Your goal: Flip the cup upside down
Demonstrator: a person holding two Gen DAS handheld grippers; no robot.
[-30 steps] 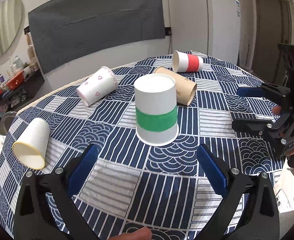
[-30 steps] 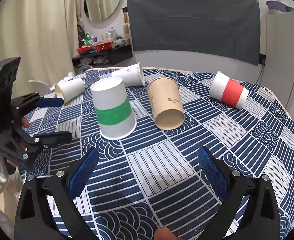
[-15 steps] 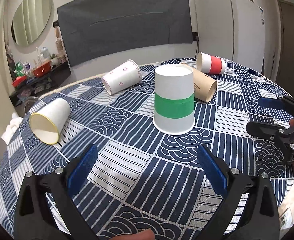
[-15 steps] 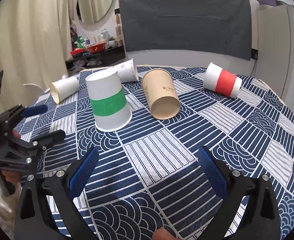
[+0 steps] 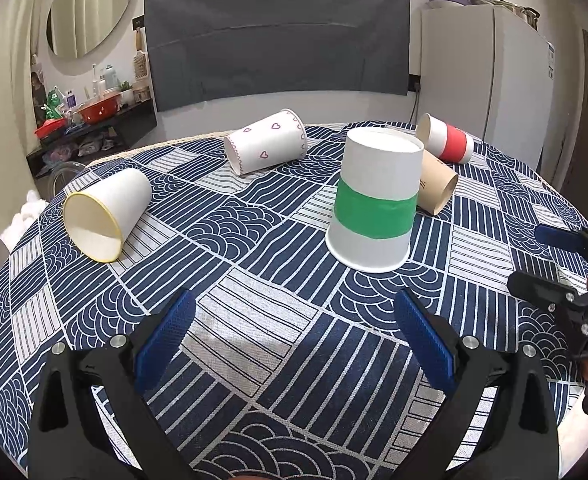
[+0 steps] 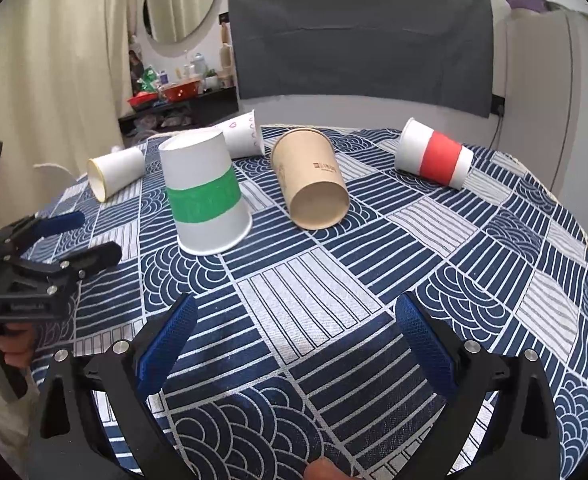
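Note:
A white cup with a green band (image 5: 376, 202) stands upside down, rim on the tablecloth; it also shows in the right wrist view (image 6: 206, 192). My left gripper (image 5: 294, 328) is open and empty, a short way in front of that cup. My right gripper (image 6: 294, 332) is open and empty, with the green-band cup ahead to its left. A brown cup (image 6: 312, 178), a red-band cup (image 6: 434, 158), a heart-print cup (image 5: 266, 146) and a yellow-rimmed white cup (image 5: 104, 214) lie on their sides.
The round table has a blue-and-white patterned cloth (image 5: 254, 240). The right gripper shows at the right edge of the left wrist view (image 5: 566, 268); the left gripper shows at the left edge of the right wrist view (image 6: 54, 240). A fridge (image 5: 486, 76) and a shelf (image 5: 94, 120) stand behind.
Both grippers have drawn back and swung a little; the left wrist view has turned left, so the green-band cup sits further right in it. No cup has moved.

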